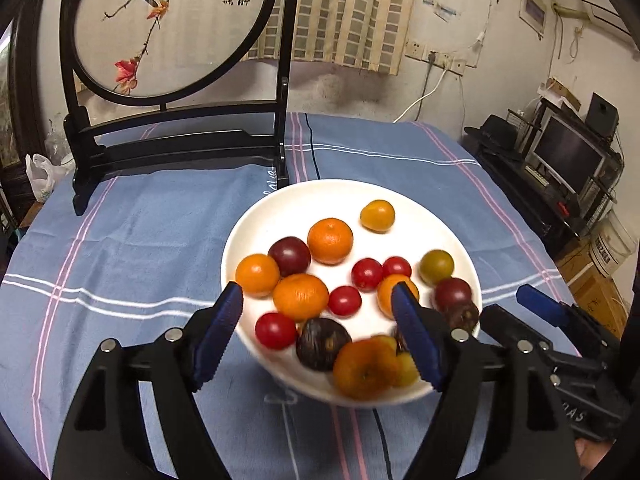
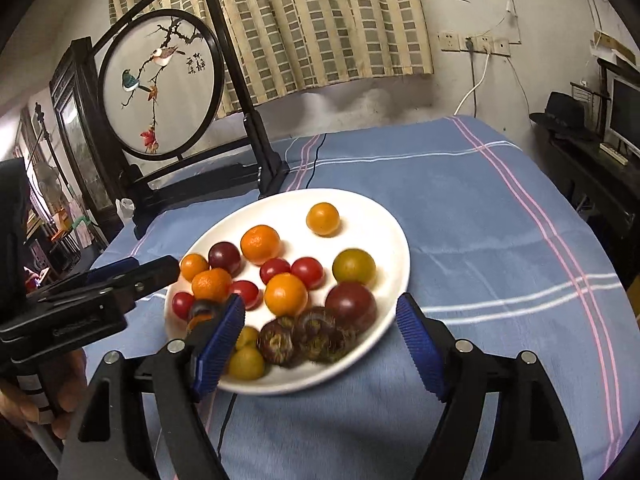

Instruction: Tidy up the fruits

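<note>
A white plate (image 1: 296,204) holds several mixed fruits: orange tangerines (image 1: 330,240), red cherry tomatoes (image 1: 366,273), dark plums (image 1: 289,255), brown passion fruits (image 1: 322,343) and yellow-green fruits (image 1: 436,266). My left gripper (image 1: 318,300) is open and empty, hovering over the plate's near side. In the right wrist view the same plate (image 2: 372,208) sits ahead; my right gripper (image 2: 320,310) is open and empty over its near edge, above the passion fruits (image 2: 316,334). The left gripper's body (image 2: 100,292) shows at the left there.
A blue striped cloth (image 1: 140,240) covers the round table. A black-framed round embroidered screen (image 1: 168,24) stands at the table's back left. A shelf with a monitor (image 1: 568,156) and boxes stands off to the right. A cable (image 2: 226,420) runs under the plate.
</note>
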The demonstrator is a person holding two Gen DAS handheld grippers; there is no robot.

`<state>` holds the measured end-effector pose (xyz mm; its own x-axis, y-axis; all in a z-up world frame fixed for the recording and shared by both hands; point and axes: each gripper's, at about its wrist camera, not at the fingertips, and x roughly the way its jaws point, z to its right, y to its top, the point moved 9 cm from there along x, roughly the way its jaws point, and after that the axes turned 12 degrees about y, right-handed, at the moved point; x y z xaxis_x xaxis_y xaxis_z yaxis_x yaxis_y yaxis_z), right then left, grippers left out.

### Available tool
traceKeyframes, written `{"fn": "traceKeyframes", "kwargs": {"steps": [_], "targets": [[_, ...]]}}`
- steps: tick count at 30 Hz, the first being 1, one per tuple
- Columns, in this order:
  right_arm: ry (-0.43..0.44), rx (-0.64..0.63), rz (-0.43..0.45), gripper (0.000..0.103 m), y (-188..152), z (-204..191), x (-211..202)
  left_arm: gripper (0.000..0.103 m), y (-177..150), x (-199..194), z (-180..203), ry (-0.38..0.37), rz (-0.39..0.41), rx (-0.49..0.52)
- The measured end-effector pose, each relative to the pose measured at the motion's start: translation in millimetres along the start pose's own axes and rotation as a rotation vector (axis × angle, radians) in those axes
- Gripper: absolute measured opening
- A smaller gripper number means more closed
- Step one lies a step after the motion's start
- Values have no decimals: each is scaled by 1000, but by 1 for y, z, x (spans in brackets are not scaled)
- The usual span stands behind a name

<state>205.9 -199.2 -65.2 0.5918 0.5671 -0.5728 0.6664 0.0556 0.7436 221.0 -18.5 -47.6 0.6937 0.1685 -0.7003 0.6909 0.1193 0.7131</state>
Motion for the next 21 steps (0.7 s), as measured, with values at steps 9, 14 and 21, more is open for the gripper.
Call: {"fn": "traceKeyframes", "kwargs": {"steps": [9,14,21], "targets": [[-11,-51,-32,88,-27,-22,-20,81,-28,-36,-10,20,24,-12],[-37,-86,-57,96,-47,-35,-27,84,-45,-49,-13,39,31,-6],[-46,-127,-100,97,-69,-49,-30,88,-68,-60,-18,44,20,-6]]}}
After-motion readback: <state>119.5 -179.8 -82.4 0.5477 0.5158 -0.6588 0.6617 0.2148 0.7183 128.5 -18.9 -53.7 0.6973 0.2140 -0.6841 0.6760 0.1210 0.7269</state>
